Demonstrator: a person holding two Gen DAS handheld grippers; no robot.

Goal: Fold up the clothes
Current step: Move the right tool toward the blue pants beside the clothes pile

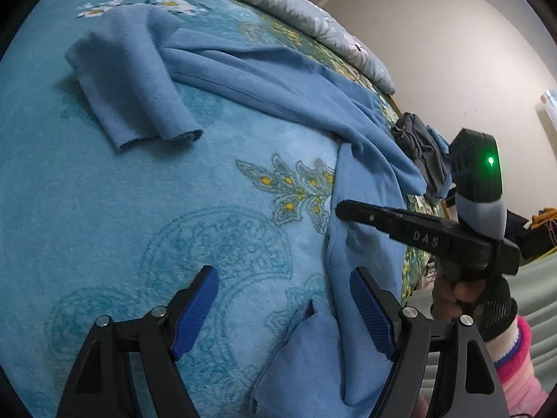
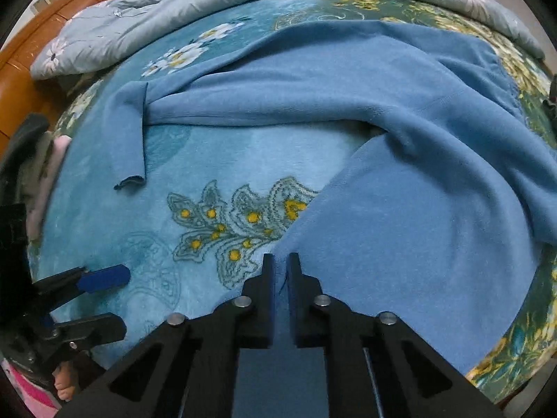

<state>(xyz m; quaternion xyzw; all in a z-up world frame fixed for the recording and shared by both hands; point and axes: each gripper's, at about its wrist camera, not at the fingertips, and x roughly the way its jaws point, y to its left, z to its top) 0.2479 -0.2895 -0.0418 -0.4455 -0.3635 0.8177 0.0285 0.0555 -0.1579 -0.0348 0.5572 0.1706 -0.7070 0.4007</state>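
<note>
Soft, limp blue fleece sweater [image 2: 348,104] sprawled across the teal floral blanket [image 2: 226,160]; right gripper [image 2: 280,271] pinches its near hem edge, left gripper [image 1: 283,310] gapes wide beside a corner.

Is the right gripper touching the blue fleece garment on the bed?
Touching. In the right wrist view the right gripper has its jaws closed on the edge of the blue fleece garment, with fabric pinched between them.
</note>
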